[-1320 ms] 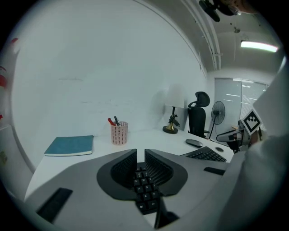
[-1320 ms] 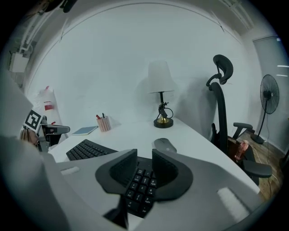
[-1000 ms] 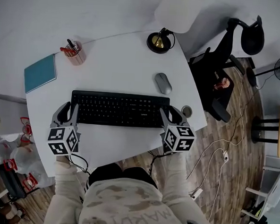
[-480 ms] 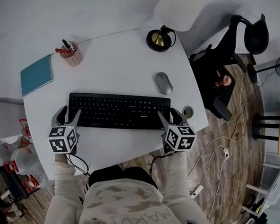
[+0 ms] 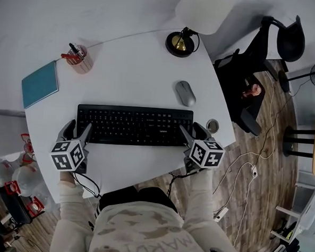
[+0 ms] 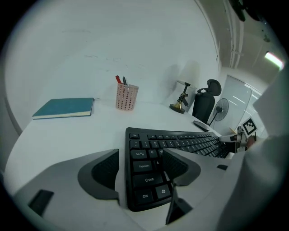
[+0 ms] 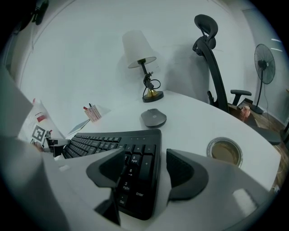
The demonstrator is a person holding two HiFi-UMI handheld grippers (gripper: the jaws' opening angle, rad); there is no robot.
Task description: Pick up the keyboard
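The black keyboard (image 5: 133, 125) lies flat on the white table (image 5: 139, 74), its long side across the head view. My left gripper (image 5: 77, 126) straddles its left end. In the left gripper view the keyboard's Ctrl and Shift corner (image 6: 146, 180) sits between the jaws of that gripper (image 6: 141, 164), which are opening with a gap at the pads. My right gripper (image 5: 192, 129) straddles the right end. The number-pad end of the keyboard (image 7: 135, 180) lies between the widening jaws of the right gripper (image 7: 146, 170), and the pads are not pressing on it.
A grey mouse (image 5: 185, 93) lies behind the keyboard's right end, and a small round cup (image 5: 213, 125) sits by the right gripper near the table edge. A lamp (image 5: 179, 44), a pen cup (image 5: 76, 58) and a teal notebook (image 5: 40, 83) stand further back. A black office chair (image 5: 257, 59) is at the right.
Both grippers' jaws have spread wider at the keyboard's ends and the hands have sunk a little. The keyboard has shifted slightly toward me and rests on the table.
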